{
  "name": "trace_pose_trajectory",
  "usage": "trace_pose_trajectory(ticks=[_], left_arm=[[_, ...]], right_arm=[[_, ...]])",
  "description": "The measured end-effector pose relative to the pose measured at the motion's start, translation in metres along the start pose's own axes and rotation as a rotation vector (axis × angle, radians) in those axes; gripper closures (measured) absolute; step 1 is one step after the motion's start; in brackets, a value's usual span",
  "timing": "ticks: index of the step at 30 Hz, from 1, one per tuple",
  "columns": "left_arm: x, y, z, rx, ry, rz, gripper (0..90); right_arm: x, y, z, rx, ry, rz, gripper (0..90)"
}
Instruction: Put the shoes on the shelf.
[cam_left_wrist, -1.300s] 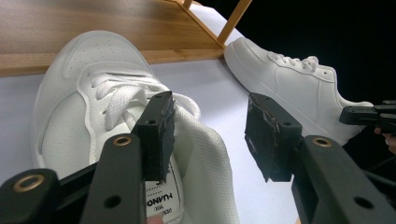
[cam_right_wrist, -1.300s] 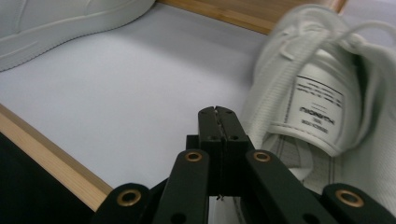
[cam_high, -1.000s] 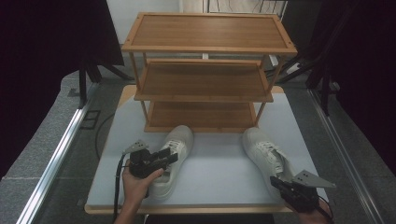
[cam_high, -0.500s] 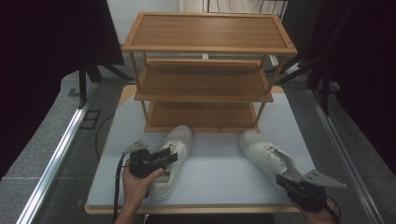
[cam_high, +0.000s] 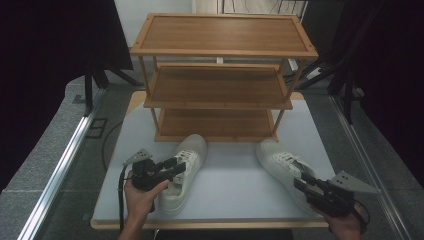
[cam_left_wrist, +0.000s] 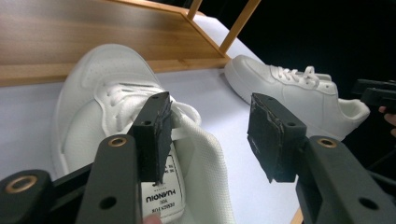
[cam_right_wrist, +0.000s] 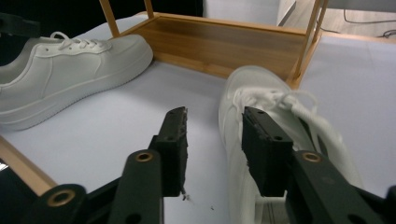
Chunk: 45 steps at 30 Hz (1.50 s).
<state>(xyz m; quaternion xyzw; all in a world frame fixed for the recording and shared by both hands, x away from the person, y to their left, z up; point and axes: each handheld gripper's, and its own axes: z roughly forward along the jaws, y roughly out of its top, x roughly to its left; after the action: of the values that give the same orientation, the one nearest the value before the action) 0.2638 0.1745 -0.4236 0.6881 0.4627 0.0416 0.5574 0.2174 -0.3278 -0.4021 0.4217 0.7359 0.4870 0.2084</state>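
Two white sneakers lie on the white table (cam_high: 235, 182) in front of a wooden rack. My left gripper (cam_high: 179, 166) hangs over the left sneaker (cam_high: 192, 147). In the left gripper view the left gripper (cam_left_wrist: 210, 126) is open and has just been opening. One jaw is inside the left sneaker (cam_left_wrist: 102, 88) by the tongue, the other outside, with the collar wall loose between them. My right gripper (cam_high: 300, 180) is by the heel of the right sneaker (cam_high: 277, 157). The right gripper (cam_right_wrist: 215, 135) has just been opening. It straddles the side edge of the right sneaker (cam_right_wrist: 261, 93) without pressing on it.
A three-shelf wooden rack (cam_high: 220, 80) stands at the back of the table, its lowest shelf (cam_high: 215, 122) just beyond the sneakers' toes. The table's wooden front edge (cam_high: 210, 224) runs close under both hands. Dark curtains and grey floor surround the table.
The right gripper's jaws have parted and it has lifted a little at the right sneaker's heel. That sneaker's toe has swung slightly left. The left hand has stayed put.
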Motion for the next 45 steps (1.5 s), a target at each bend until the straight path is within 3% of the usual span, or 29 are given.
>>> trace_pose_trajectory(ticks=[7, 11, 14, 20, 25, 33, 37, 43, 45], left_arm=[[-0.004, 0.009, -0.014, -0.012, -0.003, 0.036, 49.2], [-0.001, 0.013, -0.025, -0.021, 0.031, 0.038, 48.4], [0.003, 0.011, -0.028, 0.013, 0.090, 0.053, 48.2], [0.010, 0.004, -0.031, 0.038, 0.119, 0.050, 48.2], [0.012, -0.001, -0.024, 0.077, 0.125, 0.058, 47.5], [0.014, -0.007, -0.007, 0.144, 0.180, 0.080, 47.5], [0.016, -0.007, 0.007, 0.179, 0.224, 0.095, 47.7], [0.016, -0.008, 0.031, 0.242, 0.300, 0.160, 50.4], [0.017, -0.007, 0.033, 0.233, 0.306, 0.144, 51.4]], right_arm=[[-0.008, 0.008, 0.004, -0.004, -0.004, -0.020, 53.3], [-0.019, 0.014, 0.002, 0.006, -0.050, -0.029, 49.2], [-0.028, 0.019, 0.003, 0.020, -0.056, -0.023, 46.8], [-0.050, 0.020, 0.010, 0.066, -0.068, -0.033, 46.6], [-0.062, 0.017, 0.021, 0.122, -0.049, -0.039, 46.3], [-0.072, 0.011, 0.045, 0.197, -0.016, -0.054, 49.0], [-0.078, 0.009, 0.055, 0.233, -0.026, -0.062, 51.7], [-0.083, 0.007, 0.067, 0.253, -0.008, -0.090, 54.1], [-0.084, 0.006, 0.070, 0.265, -0.027, -0.104, 55.3]])
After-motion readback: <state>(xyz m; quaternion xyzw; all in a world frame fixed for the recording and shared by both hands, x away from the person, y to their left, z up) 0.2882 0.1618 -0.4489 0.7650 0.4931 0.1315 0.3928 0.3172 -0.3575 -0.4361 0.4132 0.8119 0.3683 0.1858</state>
